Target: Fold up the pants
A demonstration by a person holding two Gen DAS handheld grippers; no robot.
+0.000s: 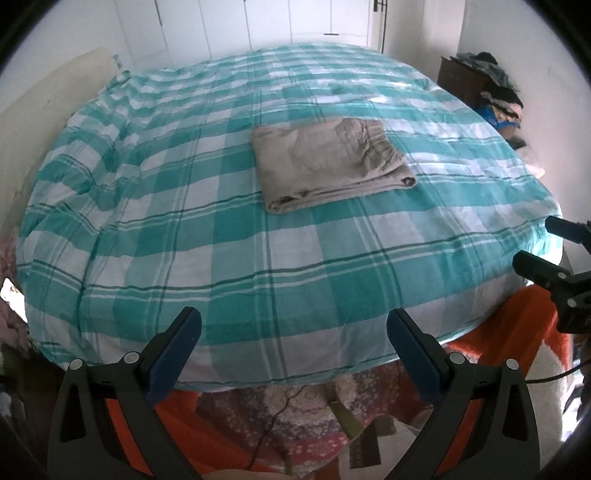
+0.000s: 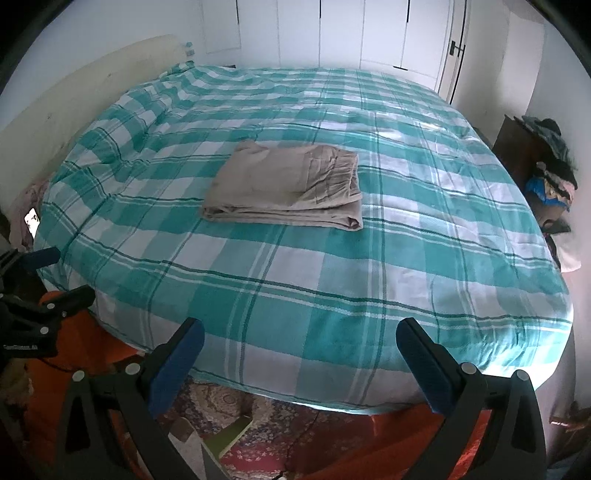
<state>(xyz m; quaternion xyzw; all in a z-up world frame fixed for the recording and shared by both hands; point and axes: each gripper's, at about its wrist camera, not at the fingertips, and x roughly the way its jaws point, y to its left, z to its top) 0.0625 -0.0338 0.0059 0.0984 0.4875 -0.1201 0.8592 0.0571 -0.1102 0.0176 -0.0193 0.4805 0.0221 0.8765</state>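
Nearest the lens, the left claw [image 1: 293,323] has its two blue-padded fingers spread wide with nothing between them, hanging above the near edge of the bed [image 1: 229,236]. Likewise the right claw [image 2: 299,334] is spread and holds nothing, poised above the same near edge; each claw shows at the border of the other's view. Below both lies a patterned rug [image 2: 273,428] with orange fabric [image 1: 524,317] beside it. Farther out, on the teal-and-white checked cover, the beige pants [image 1: 327,164] lie folded into a compact rectangle near the middle of the bed, well apart from both claws, the gathered waistband on top. Beyond stand white wardrobe doors [image 2: 343,33], and a pile of clothes [image 2: 554,170] sits at the right.
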